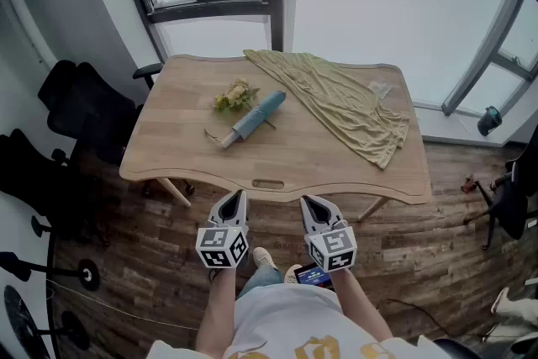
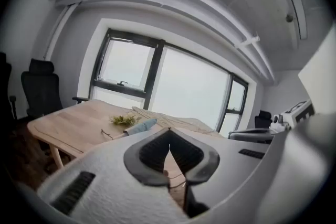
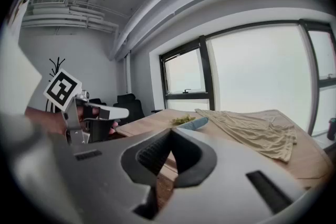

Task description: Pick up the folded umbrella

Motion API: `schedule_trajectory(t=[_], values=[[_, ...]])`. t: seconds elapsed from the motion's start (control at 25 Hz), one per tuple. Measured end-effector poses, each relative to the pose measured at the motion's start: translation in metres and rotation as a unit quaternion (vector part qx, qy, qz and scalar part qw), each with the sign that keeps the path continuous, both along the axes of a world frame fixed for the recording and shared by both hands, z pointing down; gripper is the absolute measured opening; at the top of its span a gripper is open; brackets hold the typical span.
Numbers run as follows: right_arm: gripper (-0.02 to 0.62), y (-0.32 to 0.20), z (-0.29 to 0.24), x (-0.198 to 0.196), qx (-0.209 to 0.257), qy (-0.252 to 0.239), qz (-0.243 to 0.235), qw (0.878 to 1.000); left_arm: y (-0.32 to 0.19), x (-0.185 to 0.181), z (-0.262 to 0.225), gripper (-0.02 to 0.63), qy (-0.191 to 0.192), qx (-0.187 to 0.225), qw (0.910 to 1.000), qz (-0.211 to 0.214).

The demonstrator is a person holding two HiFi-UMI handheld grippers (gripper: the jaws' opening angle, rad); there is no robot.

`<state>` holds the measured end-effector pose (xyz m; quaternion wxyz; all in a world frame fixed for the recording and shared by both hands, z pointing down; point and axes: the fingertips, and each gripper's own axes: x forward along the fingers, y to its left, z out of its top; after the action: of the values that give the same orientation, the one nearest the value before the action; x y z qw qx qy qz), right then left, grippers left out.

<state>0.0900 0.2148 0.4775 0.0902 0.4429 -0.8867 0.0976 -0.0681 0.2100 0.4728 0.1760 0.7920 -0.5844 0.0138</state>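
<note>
Left gripper (image 1: 238, 196) hangs short of the desk's (image 1: 168, 155) front edge, fingers closed, empty. Flowers (image 1: 234, 95) lie mid-desk, and the folded umbrella (image 1: 255, 117) is flat just beside them, handle toward the near left. Right gripper (image 1: 309, 202) is beside the left one, fingers closed, empty. Cloth (image 1: 349, 105) is spread over the desk's right side, clear of the umbrella.
</note>
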Motion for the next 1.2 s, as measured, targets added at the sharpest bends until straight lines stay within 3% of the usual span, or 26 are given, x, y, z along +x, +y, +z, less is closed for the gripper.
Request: schedule_trajectory(t=[0.2, 0.4, 0.76, 1.2], values=[[0.011, 0.001, 0.0, -0.002, -0.001, 0.0, -0.002, 1.0, 0.002, -0.002, 0.003, 0.02, -0.029, -0.003, 0.9996, 0.004], [0.011, 0.002, -0.002, -0.001, -0.01, -0.018, -0.005, 1.0, 0.0, -0.002, -0.003, 0.02, 0.0, 0.006, 1.0, -0.004], [0.011, -0.007, 0.004, 0.005, -0.022, -0.029, -0.003, 0.999, -0.007, 0.006, 0.0, 0.02, -0.019, -0.002, 0.9998, 0.001], [0.011, -0.064, 0.022, 0.007, -0.042, -0.022, 0.01, 0.999, -0.065, 0.002, 0.017, 0.02, -0.024, -0.017, 0.9995, 0.006]])
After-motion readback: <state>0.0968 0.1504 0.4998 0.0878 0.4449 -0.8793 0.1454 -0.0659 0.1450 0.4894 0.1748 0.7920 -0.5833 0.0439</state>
